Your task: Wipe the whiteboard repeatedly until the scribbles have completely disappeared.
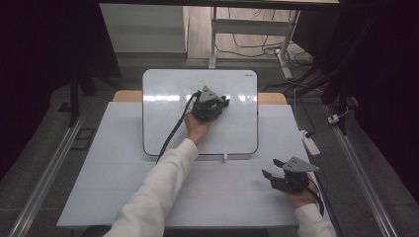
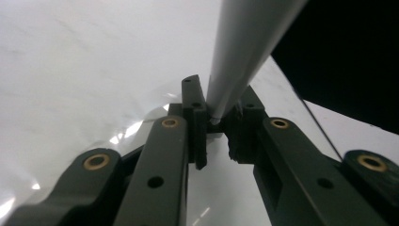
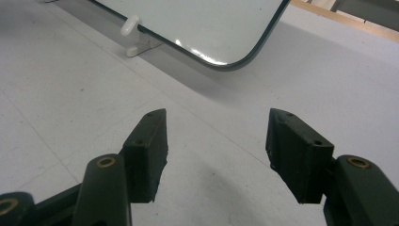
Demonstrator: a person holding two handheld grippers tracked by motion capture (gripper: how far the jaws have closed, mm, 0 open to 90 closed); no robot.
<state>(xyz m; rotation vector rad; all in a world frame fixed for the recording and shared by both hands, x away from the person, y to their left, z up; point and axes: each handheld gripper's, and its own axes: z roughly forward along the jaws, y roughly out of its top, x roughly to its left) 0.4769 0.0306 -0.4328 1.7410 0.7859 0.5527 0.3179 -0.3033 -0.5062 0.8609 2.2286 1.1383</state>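
While the whiteboard (image 1: 163, 123) lies flat across the far half of the surface (image 1: 99, 187), we have our left claw (image 1: 213, 109) out over its upper middle, pressed tight on a slim white pen (image 2: 244, 52). In the left gripper view the pen rises steeply from between the jaws, and the glossy board spreads beneath them. We cannot tell which end carries the tip, nor whether it touches the board.

The biggest risk we see is the board itself shifting. It rests loose on the surface, its near edge propped by a small white clip (image 3: 131, 33), so a firm sideways stroke from us could push it off square.

Next comes the pen. It is pinched close to one end, with most of its length standing free. Any pressure on the board would lever it about the jaws, and we judge it could swivel or slide out.

Then the cable (image 1: 173, 131) trailing from the left claw lies across the board; a pull on it might drag over fresh marks or tug our hand.

Our right claw (image 1: 271, 168) sits spread and empty near the right front corner of the surface, well apart from the board. We think it is too far off to steady the board if it slips.
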